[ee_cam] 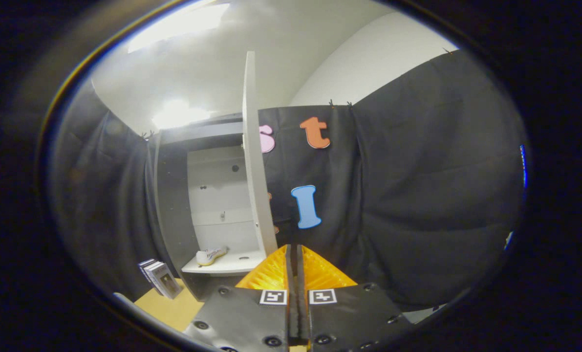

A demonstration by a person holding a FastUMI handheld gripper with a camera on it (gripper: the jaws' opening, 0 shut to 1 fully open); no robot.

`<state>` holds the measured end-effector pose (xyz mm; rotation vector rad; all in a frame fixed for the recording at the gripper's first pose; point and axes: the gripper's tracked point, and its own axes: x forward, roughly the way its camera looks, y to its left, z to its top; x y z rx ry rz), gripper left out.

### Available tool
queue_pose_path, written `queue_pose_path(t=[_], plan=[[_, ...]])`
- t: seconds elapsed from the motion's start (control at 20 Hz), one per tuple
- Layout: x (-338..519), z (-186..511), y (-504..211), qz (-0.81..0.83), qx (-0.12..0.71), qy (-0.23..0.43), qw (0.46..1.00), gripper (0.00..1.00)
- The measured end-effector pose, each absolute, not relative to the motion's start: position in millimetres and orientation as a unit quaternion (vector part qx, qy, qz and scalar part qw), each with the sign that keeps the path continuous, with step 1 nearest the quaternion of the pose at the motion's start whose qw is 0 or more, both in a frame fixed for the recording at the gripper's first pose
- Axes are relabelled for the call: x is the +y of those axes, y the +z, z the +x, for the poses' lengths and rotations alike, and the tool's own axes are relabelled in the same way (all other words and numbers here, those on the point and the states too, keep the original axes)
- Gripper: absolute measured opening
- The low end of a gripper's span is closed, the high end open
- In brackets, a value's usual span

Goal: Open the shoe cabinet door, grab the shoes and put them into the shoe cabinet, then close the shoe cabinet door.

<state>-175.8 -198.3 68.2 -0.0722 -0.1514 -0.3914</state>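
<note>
Gripper (294, 252) at the bottom of the gripper view, its two fingers (271, 271) pressed together with only a thin dark seam between them; nothing is held. The fingertips end just beside the lower edge of the shoe cabinet door (254, 161), slightly to its right; whether they touch it cannot be told. The door stands open, seen nearly edge-on as a tall white panel rising from near the fingertips up toward the ceiling. Left of the door lies the shoe cabinet (173, 195), dark on its outer side wall, pale inside, with a white back panel showing a few small holes and fittings. On the white bottom shelf (229, 265) rests one light-coloured shoe (211, 255), lying on its sole with the toe toward the door side. The shoe is ahead of the fingers and off to their left, inside the cabinet and well apart from the gripper. A small dark round spot sits on the shelf between shoe and door foot. Lower left, outside the cabinet, a few books (158, 277) stand leaning on a yellowish worktop (171, 308), near the cabinet's bottom corner. Black cloth wall (418, 195) hangs beyond the fingers and to their right. Bright ceiling light (178, 115) glares above the cabinet top.
</note>
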Motion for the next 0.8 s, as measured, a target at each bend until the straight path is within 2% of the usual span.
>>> queue_pose_path(t=[0.45,0.8], plan=[[-141.5,-160.7,66.1,-0.052,-0.083,-0.131,0.986,0.02],[-103.2,-121.2,31.3,-0.059,-0.060,-0.097,0.992,0.02]])
